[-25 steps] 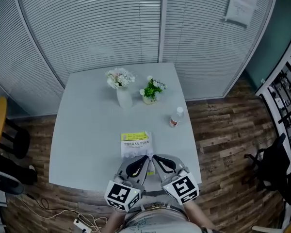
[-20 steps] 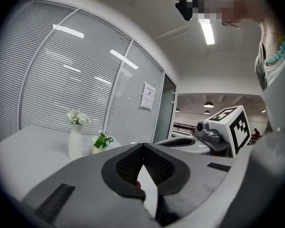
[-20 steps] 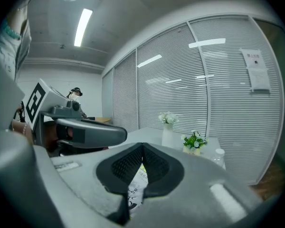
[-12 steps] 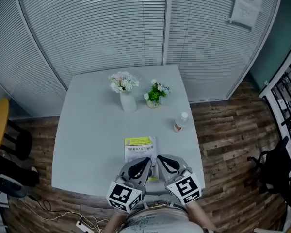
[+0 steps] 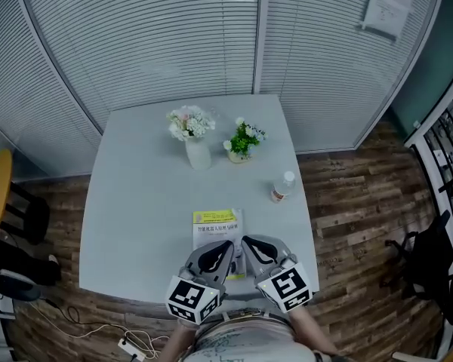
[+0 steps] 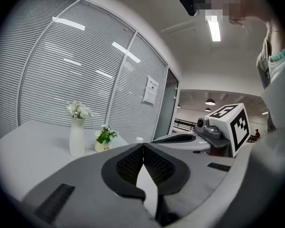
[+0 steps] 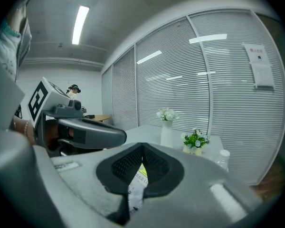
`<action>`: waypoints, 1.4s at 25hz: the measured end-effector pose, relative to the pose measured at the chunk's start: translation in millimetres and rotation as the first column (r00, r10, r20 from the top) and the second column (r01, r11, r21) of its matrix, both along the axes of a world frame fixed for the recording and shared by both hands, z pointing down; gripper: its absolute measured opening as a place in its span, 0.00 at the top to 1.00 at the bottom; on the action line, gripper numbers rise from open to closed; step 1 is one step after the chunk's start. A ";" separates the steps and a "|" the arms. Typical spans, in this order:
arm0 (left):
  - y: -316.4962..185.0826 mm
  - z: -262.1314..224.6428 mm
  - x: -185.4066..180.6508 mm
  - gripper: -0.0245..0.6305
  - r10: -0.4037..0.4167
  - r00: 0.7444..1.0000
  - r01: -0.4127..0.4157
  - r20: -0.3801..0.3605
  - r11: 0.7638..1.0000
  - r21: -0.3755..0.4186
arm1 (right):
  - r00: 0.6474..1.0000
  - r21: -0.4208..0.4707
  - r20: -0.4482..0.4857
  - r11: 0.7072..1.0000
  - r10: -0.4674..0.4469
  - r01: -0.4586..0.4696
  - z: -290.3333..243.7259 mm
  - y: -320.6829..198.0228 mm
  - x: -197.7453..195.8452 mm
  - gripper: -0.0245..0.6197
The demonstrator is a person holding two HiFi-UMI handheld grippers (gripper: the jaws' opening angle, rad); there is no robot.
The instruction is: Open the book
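So: left gripper [image 5: 228, 246] and right gripper [image 5: 246, 241] are both pinched shut and empty. The closed book [image 5: 214, 223] lies flat just beyond the tips. I'd pin it with one tip and lift the cover edge with the other.

Book [image 5: 215, 228] at near edge of table [image 5: 136, 202]; vase [image 5: 197, 153] & plant [image 5: 241, 140] behind it, bottle [image 5: 281, 188] to its R.

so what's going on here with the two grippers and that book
A person holds a gripper in each hand at the near edge of the table. The left gripper and the right gripper are both shut and hold nothing. They sit side by side over the near end of the book, which lies flat and closed, not yet opened. Contact with it can't be judged. A flower vase, a small potted plant and a bottle stand farther back.
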State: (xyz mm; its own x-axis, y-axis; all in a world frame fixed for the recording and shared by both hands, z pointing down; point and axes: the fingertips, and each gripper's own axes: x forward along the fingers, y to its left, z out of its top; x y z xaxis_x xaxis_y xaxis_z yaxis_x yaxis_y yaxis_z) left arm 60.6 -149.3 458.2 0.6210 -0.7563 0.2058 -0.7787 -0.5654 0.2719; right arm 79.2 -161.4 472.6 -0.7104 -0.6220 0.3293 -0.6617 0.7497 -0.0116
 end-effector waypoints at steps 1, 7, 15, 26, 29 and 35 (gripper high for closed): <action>0.5 2.0 0.4 0.96 -0.006 1.000 0.006 0.002 1.000 -0.002 | 1.000 0.004 -0.002 1.000 -0.003 0.003 0.5 0.2 0.6 0.96; -4.8 17.7 1.1 0.95 -0.040 0.999 0.041 0.022 0.999 -0.030 | 0.999 0.006 -0.024 0.999 -0.034 0.034 5.6 -1.3 6.0 0.96; -6.9 61.8 6.8 0.90 -0.030 0.994 0.044 0.106 0.991 -0.130 | 0.998 -0.031 -0.050 0.999 -0.027 0.026 20.8 -2.7 22.2 0.96; -7.4 118.5 19.8 0.87 0.044 0.971 0.017 0.236 0.968 -0.251 | 0.998 -0.056 -0.055 0.998 0.013 -0.016 26.4 -5.1 42.9 0.96; -4.6 144.7 16.9 0.86 0.064 0.940 0.030 0.336 0.963 -0.268 | 0.999 -0.060 -0.042 0.998 0.014 -0.017 27.2 -4.8 44.1 0.96; -0.4 183.1 15.8 0.83 0.081 0.892 0.068 0.446 0.949 -0.308 | 0.999 -0.063 -0.054 0.998 0.003 -0.007 31.7 -0.7 45.9 0.96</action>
